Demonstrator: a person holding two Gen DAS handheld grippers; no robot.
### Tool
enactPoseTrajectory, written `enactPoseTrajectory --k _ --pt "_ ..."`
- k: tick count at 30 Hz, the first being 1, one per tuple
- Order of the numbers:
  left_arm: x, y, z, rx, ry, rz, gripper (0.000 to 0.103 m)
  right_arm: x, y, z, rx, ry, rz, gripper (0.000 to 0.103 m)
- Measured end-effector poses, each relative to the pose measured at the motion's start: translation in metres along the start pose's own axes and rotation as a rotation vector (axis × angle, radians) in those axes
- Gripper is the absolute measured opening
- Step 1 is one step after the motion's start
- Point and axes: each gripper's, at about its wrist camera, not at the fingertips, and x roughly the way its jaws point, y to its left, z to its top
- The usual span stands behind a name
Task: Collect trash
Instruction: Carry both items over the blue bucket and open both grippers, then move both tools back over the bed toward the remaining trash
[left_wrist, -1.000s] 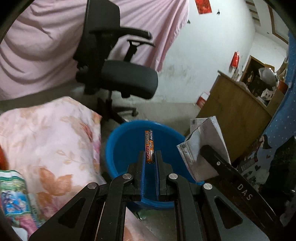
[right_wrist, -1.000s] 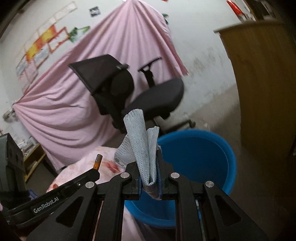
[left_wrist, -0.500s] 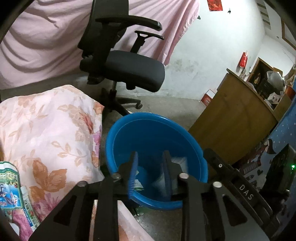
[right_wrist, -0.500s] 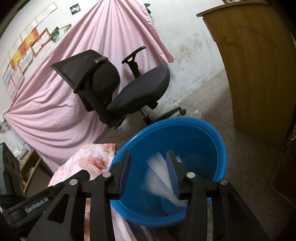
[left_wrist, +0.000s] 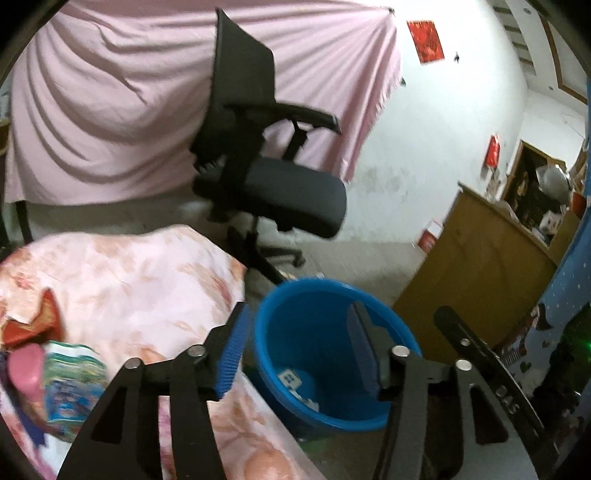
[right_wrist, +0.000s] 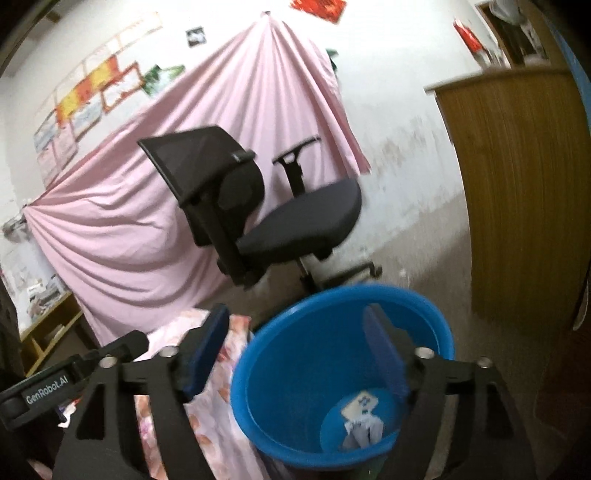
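Observation:
A blue plastic bucket stands on the floor beside the bed; it also shows in the right wrist view. A grey face mask and a white label lie at its bottom; pale trash shows there in the left view. My left gripper is open and empty above the bucket's near rim. My right gripper is open and empty over the bucket. More wrappers lie on the floral bedspread at lower left.
A black office chair stands behind the bucket before a pink curtain. A wooden cabinet is to the right, also in the right view. A low shelf sits at far left.
Both grippers opened: the left let go of the battery and the right let go of the face mask, which fell into the bucket. Both grippers have since pulled back and up.

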Motion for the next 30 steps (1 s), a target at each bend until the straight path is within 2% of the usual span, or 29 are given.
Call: enactPoseTrajectory --k 3,4,5,6,7,9,17,24,30 --pt "-0.019 0.010 0.005 -0.007 -0.056 0.026 0.061 -0.008 0.013 0.003 -0.035 -0.057 0.015 0.087" --pt "-0.026 0.013 0.007 -0.010 -0.079 0.038 0.069 -0.010 0.017 0.003 -0.040 -0.074 0.019 0.090" --pt "-0.034 0.017 0.008 -0.013 -0.106 0.053 0.075 -0.013 0.021 0.004 -0.044 -0.094 0.024 0.101" --pt "-0.041 0.021 0.008 -0.017 -0.131 0.066 0.087 -0.015 0.024 0.005 -0.047 -0.113 0.029 0.103" --pt "-0.050 0.025 0.008 -0.024 -0.169 0.086 0.094 -0.018 0.027 0.005 -0.050 -0.135 0.033 0.103" --pt "-0.067 0.034 0.007 -0.034 -0.238 0.128 0.099 -0.024 0.037 0.007 -0.058 -0.179 0.046 0.103" --pt "-0.111 0.066 0.001 -0.008 -0.344 0.238 0.101 -0.034 0.080 0.000 -0.174 -0.266 0.095 0.103" --pt "-0.145 0.096 -0.013 -0.006 -0.408 0.312 0.101 -0.041 0.111 -0.011 -0.246 -0.289 0.147 0.103" --pt "-0.169 0.120 -0.029 -0.005 -0.410 0.368 0.101 -0.042 0.134 -0.023 -0.303 -0.284 0.179 0.103"
